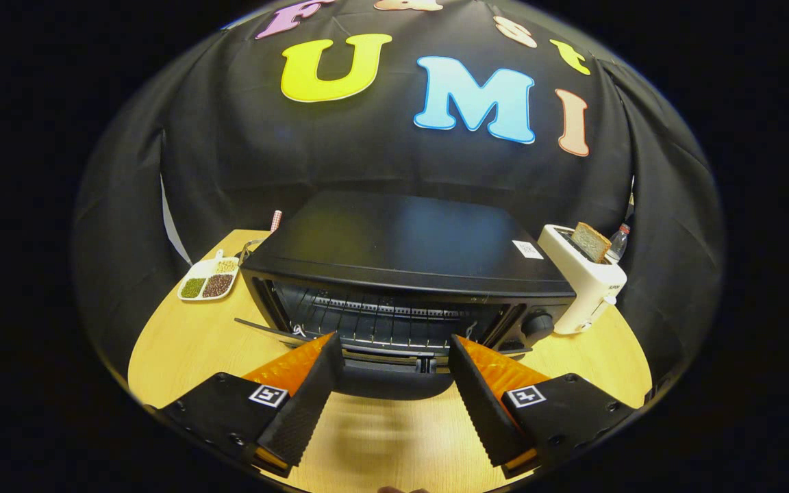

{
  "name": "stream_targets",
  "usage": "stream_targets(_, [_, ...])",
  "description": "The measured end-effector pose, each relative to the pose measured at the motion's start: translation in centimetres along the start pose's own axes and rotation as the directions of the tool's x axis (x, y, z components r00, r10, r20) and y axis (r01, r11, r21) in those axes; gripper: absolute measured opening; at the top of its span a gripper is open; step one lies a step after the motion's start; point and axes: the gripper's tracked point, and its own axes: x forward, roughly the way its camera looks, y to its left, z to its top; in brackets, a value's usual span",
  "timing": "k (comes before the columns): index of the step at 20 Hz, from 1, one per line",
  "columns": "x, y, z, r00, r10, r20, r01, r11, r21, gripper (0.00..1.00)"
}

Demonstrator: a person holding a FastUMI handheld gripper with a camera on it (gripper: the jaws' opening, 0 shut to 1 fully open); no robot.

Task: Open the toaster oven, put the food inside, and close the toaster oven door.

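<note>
Toaster oven: my black toaster oven point(401, 253) sits in the middle of the wooden table point(182, 342), straight ahead of my fingers.
Door: the oven door point(384, 376) is dropped forward and lies open just ahead of my fingertips, so I judge the opening step done.
Cavity: I can see the wire rack point(381, 322) inside, and nothing rests on it that I can make out.
My gripper: the gripper point(394, 359) is spread wide and holds nothing; its two fingers flank the lowered door without touching it, as far as I can tell.
Food: the only loose food I can pick out is a slice of bread point(590, 241) standing upright in the white pop-up toaster point(583, 284) just to the right of the oven; a divided tray of beans point(208, 281) lies well off to the left. Which of these is meant for the oven I cannot say for sure; the bread looks the likelier.
Done: door open.
Left: fetching the food, setting it on the rack, and swinging the door back up. By my reckoning roughly a third of the job is behind me.
Next call: I'd need to pull away from the door and reach right to the toaster.
</note>
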Motion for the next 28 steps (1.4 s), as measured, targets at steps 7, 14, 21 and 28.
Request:
stream_targets(7, [-1.6,0.4,-3.4,0.998,0.024,-0.066,-0.025,1.0,-0.01,1.0])
stream_targets(14, [-2.4,1.1,-10.8,0.954,0.097,-0.283,-0.091,0.995,0.036,0.98])
stream_targets(21, [-3.5,-1.8,-14.2,0.925,0.103,-0.365,-0.085,0.994,0.065,0.98])
stream_targets(28, [-6.2,-6.9,-12.3,0.946,0.091,-0.312,-0.094,0.996,0.006,0.98])
